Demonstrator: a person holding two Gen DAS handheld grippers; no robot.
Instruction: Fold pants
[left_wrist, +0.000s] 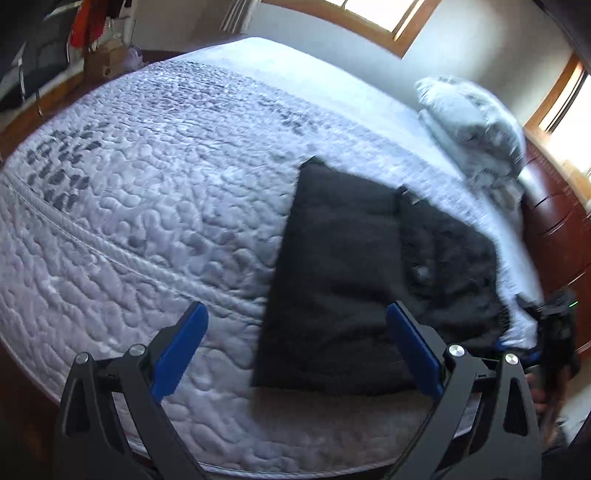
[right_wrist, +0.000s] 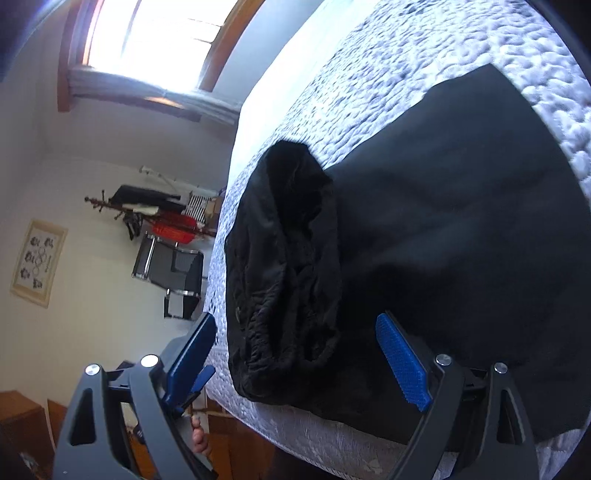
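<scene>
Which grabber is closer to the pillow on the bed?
Probably the left. The left gripper hangs open over the pants with the pillow ahead of it. The right gripper's view shows only the pants' waistband, no pillow.

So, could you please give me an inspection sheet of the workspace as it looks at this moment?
Surface: quilted white mattress, bare apart from the listed items.
Job's things: black pants lying folded near the mattress edge, waistband end bunched.
Clutter: pillow at the far side of the mattress.
Grippers: left gripper open, nothing between its pads; right gripper open over the waistband, not gripping.
Cables: nothing seen.
Surroundings: windows, coat rack with clothes, chair, framed picture, wooden dresser.
</scene>
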